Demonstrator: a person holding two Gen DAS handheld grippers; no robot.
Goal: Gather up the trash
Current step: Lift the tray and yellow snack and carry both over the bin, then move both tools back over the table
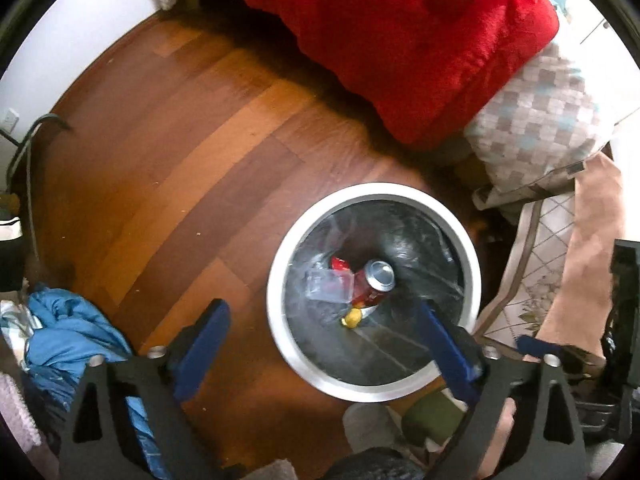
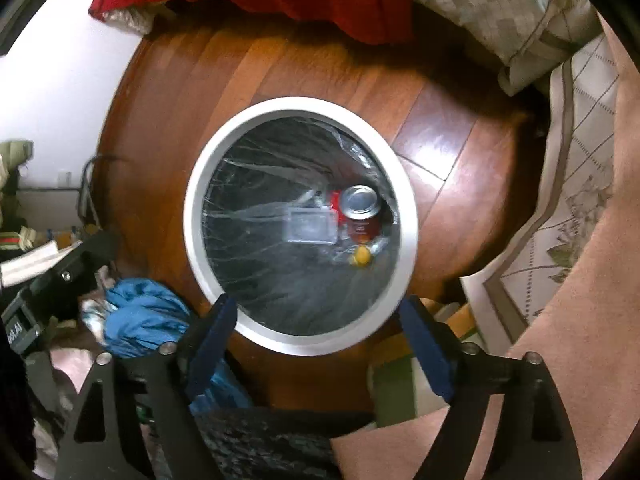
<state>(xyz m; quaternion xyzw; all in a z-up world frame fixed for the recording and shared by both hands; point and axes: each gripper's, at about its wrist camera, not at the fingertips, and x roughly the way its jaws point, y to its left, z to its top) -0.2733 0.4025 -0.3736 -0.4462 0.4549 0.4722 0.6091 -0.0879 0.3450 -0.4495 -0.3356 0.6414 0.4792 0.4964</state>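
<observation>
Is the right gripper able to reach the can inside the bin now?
Probably yes: the right gripper is open above the bin, which has no lid, and the can stands exposed, though close to the wall.

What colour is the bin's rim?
White rim, around a dark bag liner; clearest in the right wrist view.

text: none legible | can [image 2: 362, 210] label: blurred, unreadable

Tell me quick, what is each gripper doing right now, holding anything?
Left gripper: open, holding nothing, over the trash bin.
Right gripper: open, holding nothing, over the same bin.
</observation>
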